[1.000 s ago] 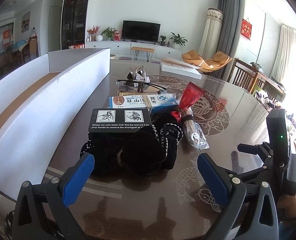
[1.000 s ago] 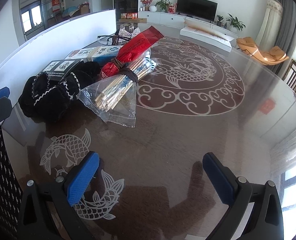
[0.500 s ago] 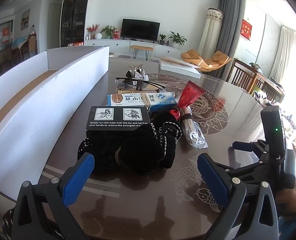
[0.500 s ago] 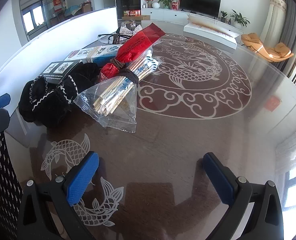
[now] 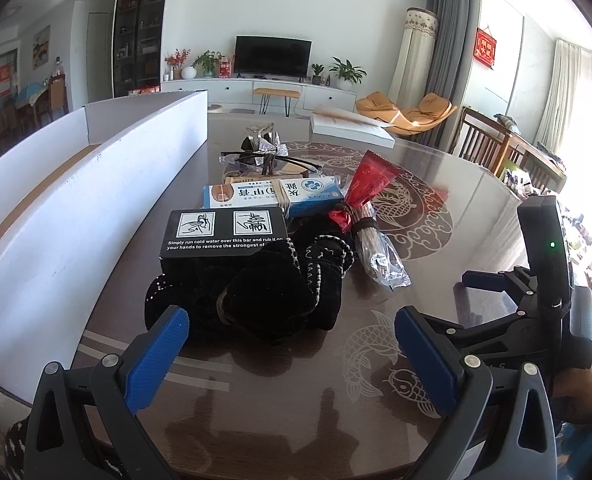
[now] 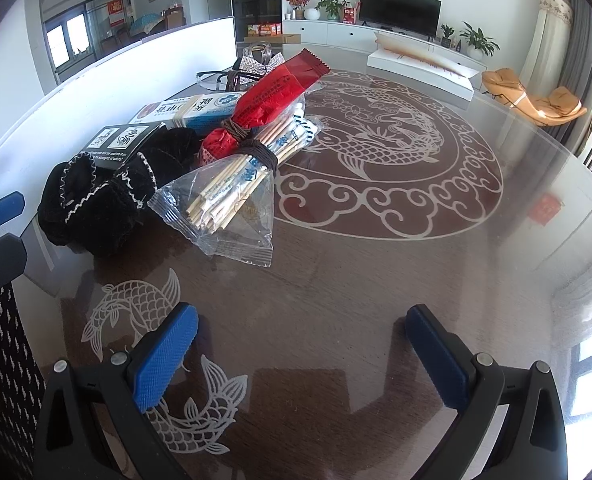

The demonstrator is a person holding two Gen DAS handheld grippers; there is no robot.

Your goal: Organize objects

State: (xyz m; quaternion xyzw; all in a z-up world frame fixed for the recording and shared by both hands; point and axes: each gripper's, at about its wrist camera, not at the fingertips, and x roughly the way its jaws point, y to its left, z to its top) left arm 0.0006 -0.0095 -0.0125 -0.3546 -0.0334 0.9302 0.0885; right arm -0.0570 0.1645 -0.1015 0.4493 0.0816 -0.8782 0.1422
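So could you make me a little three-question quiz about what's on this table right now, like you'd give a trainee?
1. True or false: the left gripper is holding the black cloth bundle.
2. What lies nearest the right gripper: A) eyeglasses, B) the bag of wooden sticks, C) the blue and white box?
3. What printed box rests against the bundle's far side?

Key: 1. False, the jaws stand open and empty. 2. B. 3. The black box.

Both rigs look the same: left claw is black plastic arms with blue knurled pads and silver screw heads; right claw matches; at the right edge of the left view, the other unit carries a black box with a tiny green light.
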